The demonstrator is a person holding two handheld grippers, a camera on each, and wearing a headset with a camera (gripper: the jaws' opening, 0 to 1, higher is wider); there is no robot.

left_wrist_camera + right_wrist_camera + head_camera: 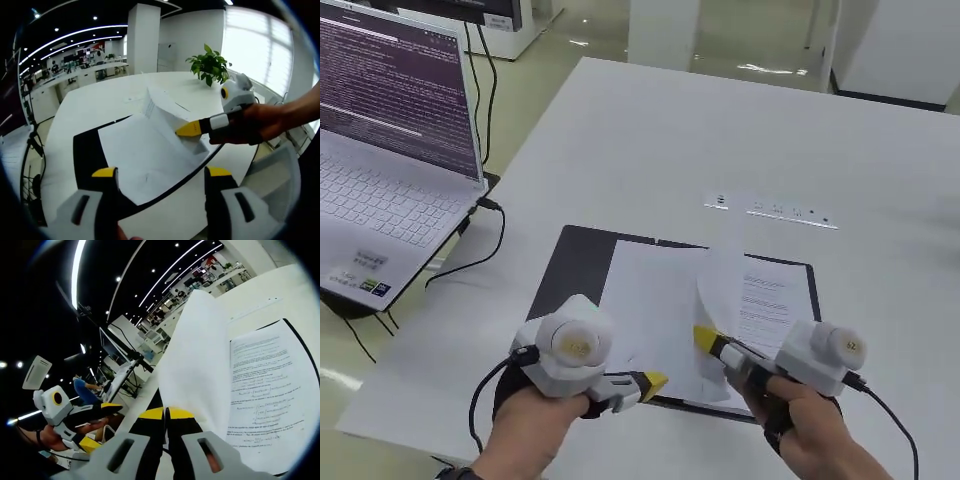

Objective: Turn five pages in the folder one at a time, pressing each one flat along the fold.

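Your right gripper (705,338) was clenched on a sheet of paper (720,285). Its two yellow-tipped jaws were pressed together over the sheet's lower edge, near the middle of the folder (575,262). The sheet stood lifted and curled above the right-hand stack, with its blank back facing left. Beneath it a printed page (775,300) lay flat on the folder's right half, and its lines of text were plain in the right gripper view. A blank white page (645,300) lay flat on the left half.

The black folder lay open on the white table (650,140), close to the near edge in front of you.

Your left gripper (653,382) was released, with its jaws spread wide and nothing between them. In the left gripper view they stood to either side of the folder's near edge. In the head view the gripper was low at that edge, its yellow tip pointing toward the right gripper and close to it. You could not tell from the pictures whether it touched the folder.

An open laptop (380,150) stood to your left, its screen lit with lines of text, and a black cable (470,262) was plugged into its right side. A potted plant (210,64) stood at the far side of the table in the left gripper view.
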